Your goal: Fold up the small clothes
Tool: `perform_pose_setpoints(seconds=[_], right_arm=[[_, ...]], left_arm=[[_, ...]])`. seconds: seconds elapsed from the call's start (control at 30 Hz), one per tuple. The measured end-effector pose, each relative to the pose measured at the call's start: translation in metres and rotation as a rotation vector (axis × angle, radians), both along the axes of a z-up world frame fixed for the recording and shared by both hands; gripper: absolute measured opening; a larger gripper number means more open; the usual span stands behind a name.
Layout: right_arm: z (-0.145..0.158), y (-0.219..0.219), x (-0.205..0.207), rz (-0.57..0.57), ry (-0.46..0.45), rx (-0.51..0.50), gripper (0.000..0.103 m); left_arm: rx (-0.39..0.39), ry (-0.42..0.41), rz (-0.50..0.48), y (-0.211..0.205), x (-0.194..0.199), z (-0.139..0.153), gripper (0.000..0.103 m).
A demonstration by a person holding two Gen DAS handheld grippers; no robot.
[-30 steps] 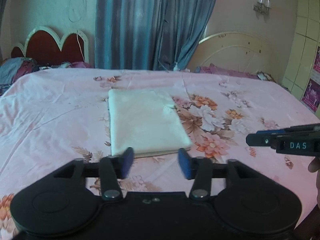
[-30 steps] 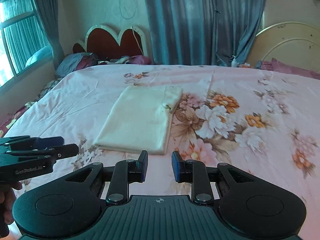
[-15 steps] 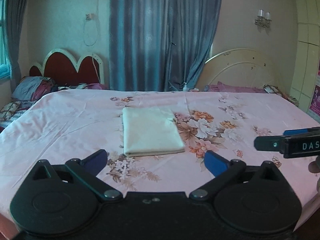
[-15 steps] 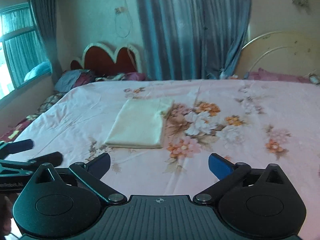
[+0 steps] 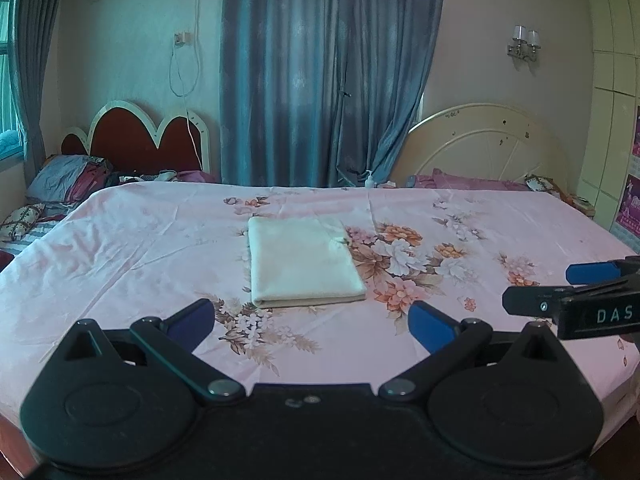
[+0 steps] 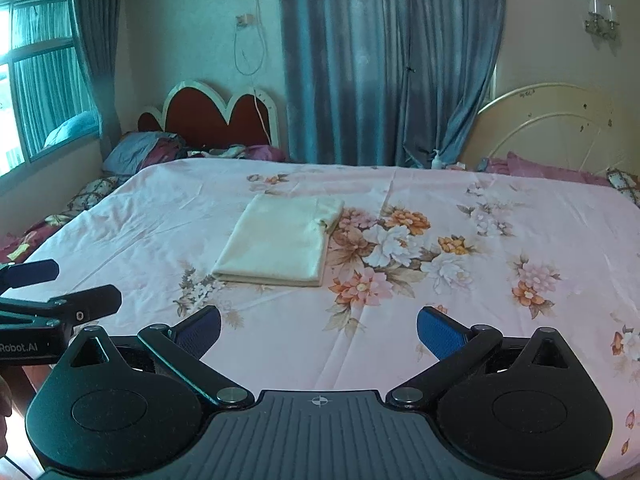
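Both tongs spread wide, nothing between them: left tongs (image 5: pixel 312 322), right tongs (image 6: pixel 319 330). Folded cloth (image 5: pixel 302 262) flat mid-bed (image 5: pixel 120 248), ahead of us, long axis running away, slightly nearer the left tongs.

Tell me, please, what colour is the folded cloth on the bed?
Pale cream, plain with no pattern; the folded cloth shows best in the left wrist view.

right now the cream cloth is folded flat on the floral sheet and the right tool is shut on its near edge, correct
Not quite. The cream cloth is folded flat on the floral sheet, but the right tool is not shut on it. The right wrist view shows its jaws spread wide with only sheet between them, well short of the cloth's near edge.
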State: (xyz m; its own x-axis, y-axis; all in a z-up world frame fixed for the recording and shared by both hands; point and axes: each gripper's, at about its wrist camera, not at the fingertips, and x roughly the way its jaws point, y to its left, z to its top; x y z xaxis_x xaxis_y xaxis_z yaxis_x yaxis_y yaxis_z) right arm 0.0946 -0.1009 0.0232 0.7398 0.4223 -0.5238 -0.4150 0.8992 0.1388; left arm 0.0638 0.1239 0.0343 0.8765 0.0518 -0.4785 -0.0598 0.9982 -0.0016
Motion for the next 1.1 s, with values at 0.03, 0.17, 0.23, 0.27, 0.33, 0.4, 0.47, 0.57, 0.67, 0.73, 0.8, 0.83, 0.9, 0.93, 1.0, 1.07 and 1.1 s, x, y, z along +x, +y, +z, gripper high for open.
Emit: perform_pose_setpoints(seconds=[0.03,0.17,0.23,0.27,0.33,0.4,0.47,0.57,0.67,0.73,0.8,0.83,0.9,0.93,1.0,1.07,1.1], right_arm=[[0.001,-0.001,0.0,-0.001,-0.003,0.001,0.103],[0.005,-0.002,-0.001,-0.006,-0.014,-0.006,0.103],[0.005,-0.003,-0.001,-0.006,-0.015,-0.006,0.103],[0.006,-0.004,-0.001,-0.006,-0.016,-0.004,0.103],[0.006,-0.005,-0.001,-0.007,-0.017,-0.007,0.103],[0.007,-0.005,-0.001,-0.007,-0.016,-0.004,0.103],[0.007,-0.006,-0.001,-0.008,-0.019,-0.01,0.103],[0.008,-0.007,-0.001,-0.01,-0.019,-0.011,0.103],[0.009,-0.008,-0.001,-0.014,-0.021,-0.008,0.103],[0.01,-0.009,-0.001,-0.016,-0.021,-0.009,0.103],[0.011,-0.009,-0.002,-0.016,-0.023,-0.009,0.103],[0.012,-0.009,-0.003,-0.015,-0.023,-0.009,0.103],[0.012,-0.008,-0.003,-0.016,-0.024,-0.012,0.103],[0.012,-0.008,-0.002,-0.015,-0.024,-0.013,0.103],[0.013,-0.008,-0.002,-0.011,-0.026,-0.016,0.103],[0.013,-0.007,-0.001,-0.008,-0.025,-0.016,0.103],[0.014,-0.007,-0.001,-0.007,-0.026,-0.017,0.103]], left_arm=[[0.003,-0.002,0.0,-0.001,-0.002,0.001,0.103],[0.001,-0.009,0.001,0.0,-0.004,0.003,0.103],[0.001,-0.01,0.003,0.001,-0.004,0.002,0.103],[-0.001,-0.012,0.004,0.001,-0.004,0.003,0.103],[-0.003,-0.011,0.002,0.001,-0.004,0.004,0.103],[-0.001,-0.013,-0.003,0.001,-0.004,0.004,0.103],[-0.003,-0.015,-0.005,0.001,-0.004,0.005,0.103],[-0.003,-0.018,-0.009,-0.001,-0.004,0.007,0.103],[-0.005,-0.02,-0.01,-0.001,-0.005,0.007,0.103],[-0.005,-0.019,-0.013,0.0,-0.004,0.007,0.103],[-0.005,-0.02,-0.011,0.0,-0.004,0.008,0.103],[-0.006,-0.019,-0.011,0.0,-0.004,0.008,0.103],[-0.009,-0.021,-0.01,-0.001,-0.004,0.008,0.103],[-0.007,-0.021,-0.011,0.0,-0.003,0.008,0.103],[-0.01,-0.022,-0.01,0.0,-0.003,0.008,0.103],[-0.014,-0.025,-0.006,-0.002,-0.002,0.009,0.103],[-0.014,-0.024,-0.004,-0.003,-0.001,0.009,0.103]])
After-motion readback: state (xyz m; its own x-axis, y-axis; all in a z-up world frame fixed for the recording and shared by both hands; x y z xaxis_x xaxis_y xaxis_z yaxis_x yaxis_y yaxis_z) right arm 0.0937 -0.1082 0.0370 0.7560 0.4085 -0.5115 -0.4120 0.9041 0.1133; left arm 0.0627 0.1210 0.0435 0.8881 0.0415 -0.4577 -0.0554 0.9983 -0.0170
